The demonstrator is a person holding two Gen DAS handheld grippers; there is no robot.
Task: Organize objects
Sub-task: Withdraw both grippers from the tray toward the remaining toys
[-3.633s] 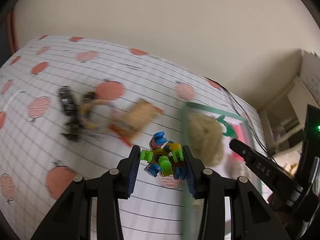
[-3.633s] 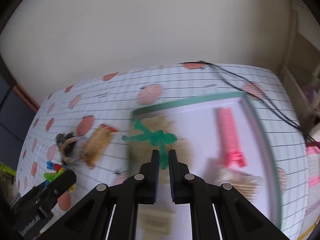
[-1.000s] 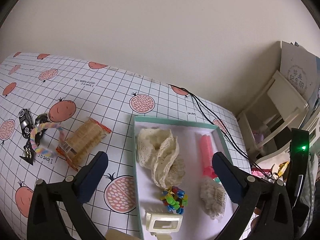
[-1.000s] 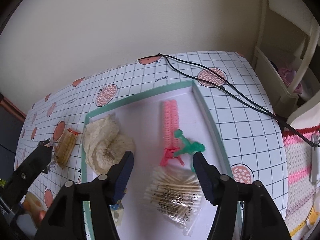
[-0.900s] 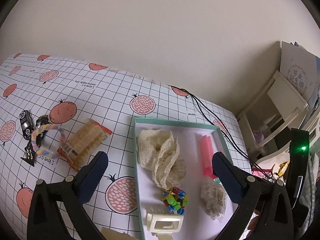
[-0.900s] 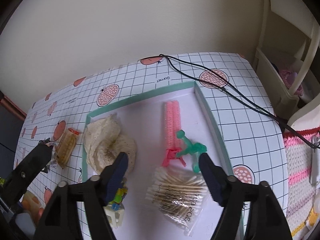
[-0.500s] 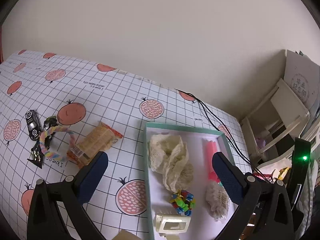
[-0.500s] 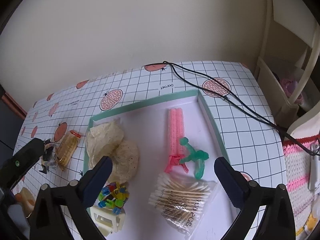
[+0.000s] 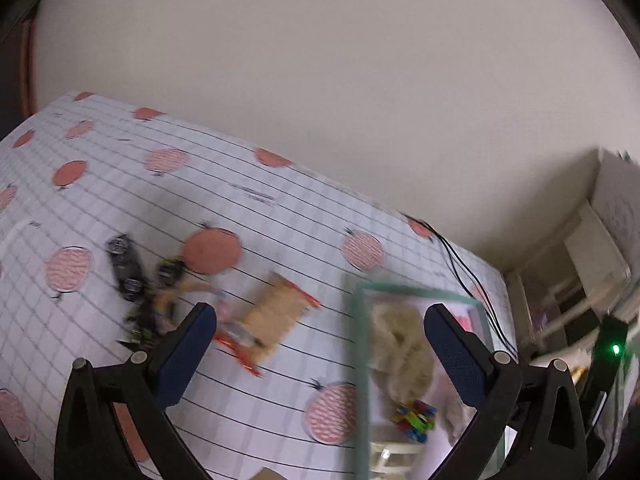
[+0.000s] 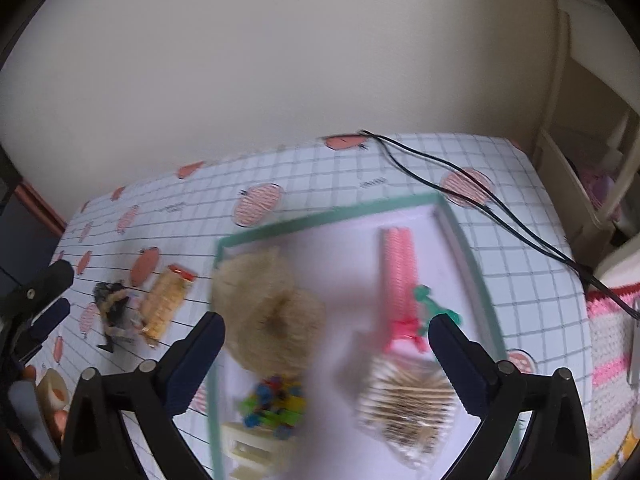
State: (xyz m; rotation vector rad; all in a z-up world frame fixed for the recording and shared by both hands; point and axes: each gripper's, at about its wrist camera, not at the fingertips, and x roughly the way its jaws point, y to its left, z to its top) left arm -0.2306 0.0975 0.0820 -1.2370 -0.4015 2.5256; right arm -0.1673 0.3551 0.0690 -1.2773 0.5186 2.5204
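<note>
A green-rimmed white tray [image 10: 332, 216] [image 9: 362, 344] lies on the checked tablecloth. It holds a cream lace cloth [image 10: 264, 304] [image 9: 400, 344], a colourful toy cluster [image 10: 276, 404] [image 9: 414, 420], a pink comb [image 10: 396, 276], a green figure [image 10: 430, 306], a bag of cotton swabs [image 10: 408, 412] and a cream clip [image 10: 248, 444]. Left of the tray lie a biscuit packet [image 9: 268, 320] [image 10: 164, 304], a rainbow loop and dark clips [image 9: 148, 284] [image 10: 112, 308]. My left gripper [image 9: 320, 344] is open above the packet. My right gripper [image 10: 326, 344] is open over the tray. Both views are motion-blurred.
A black cable [image 10: 480, 196] [image 9: 460, 264] runs across the table's back right corner. White shelving [image 10: 592, 128] [image 9: 580, 264] stands to the right of the table. A plain wall rises behind the table. A striped crochet cloth [image 10: 612, 360] lies at the right edge.
Both grippers have let go of their items, now in the tray, and opened wide. The left gripper has swung left toward the biscuit packet; the right view has shifted slightly.
</note>
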